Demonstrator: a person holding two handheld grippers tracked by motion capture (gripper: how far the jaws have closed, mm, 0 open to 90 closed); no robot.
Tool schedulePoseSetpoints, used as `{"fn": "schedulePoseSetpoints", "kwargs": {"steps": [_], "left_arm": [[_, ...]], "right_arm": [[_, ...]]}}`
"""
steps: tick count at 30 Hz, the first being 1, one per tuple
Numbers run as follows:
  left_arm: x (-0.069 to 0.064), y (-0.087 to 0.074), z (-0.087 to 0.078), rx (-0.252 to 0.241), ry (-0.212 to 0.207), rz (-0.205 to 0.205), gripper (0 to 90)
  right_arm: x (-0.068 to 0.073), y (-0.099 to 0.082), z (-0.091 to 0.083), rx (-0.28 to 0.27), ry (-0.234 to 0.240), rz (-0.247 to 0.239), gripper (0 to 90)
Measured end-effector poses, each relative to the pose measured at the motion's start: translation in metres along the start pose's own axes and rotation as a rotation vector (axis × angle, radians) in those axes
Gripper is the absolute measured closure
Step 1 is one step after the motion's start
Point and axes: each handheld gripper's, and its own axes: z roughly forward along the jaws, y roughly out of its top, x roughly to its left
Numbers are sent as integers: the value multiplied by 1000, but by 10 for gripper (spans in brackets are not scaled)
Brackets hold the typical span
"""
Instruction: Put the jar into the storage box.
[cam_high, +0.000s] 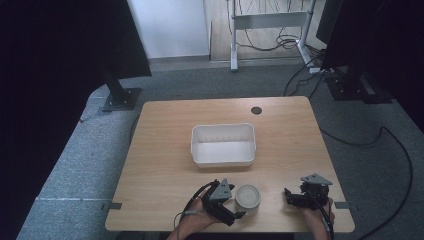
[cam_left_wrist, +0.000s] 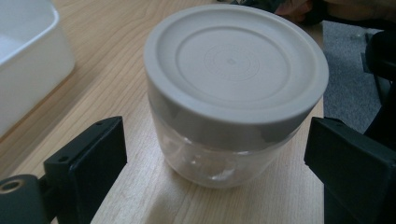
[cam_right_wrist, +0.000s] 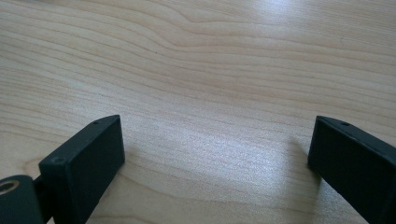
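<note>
While the left tool (cam_left_wrist: 215, 154) stands spread around the lidded clear jar (cam_left_wrist: 233, 93) without touching, the right tool (cam_right_wrist: 215, 154) hovers spread over bare counter (cam_right_wrist: 210, 70).

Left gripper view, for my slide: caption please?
Open left gripper straddles a lidded jar on the table.

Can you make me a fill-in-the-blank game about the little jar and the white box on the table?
1. The jar has a grey ____ on top.
2. The left tool has its jaws spread ____ on either side of the jar.
3. The white tub has ____ inside it.
4. The right tool has only bare ____ tabletop between its jaws.

Missing words: lid; open; nothing; wooden
</note>
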Motion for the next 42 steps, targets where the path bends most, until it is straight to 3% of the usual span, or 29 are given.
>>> {"fn": "schedulePoseSetpoints", "kwargs": {"steps": [23,35,42], "left_arm": [[-7,13,37,30,16,12,72],[-9,17,41,36,52,22,102],[-3,23,36,20,61,-3,102]], "right_arm": [[0,0,0,0,1,0,32],[0,0,0,0,1,0,32],[0,0,0,0,1,0,32]]}}
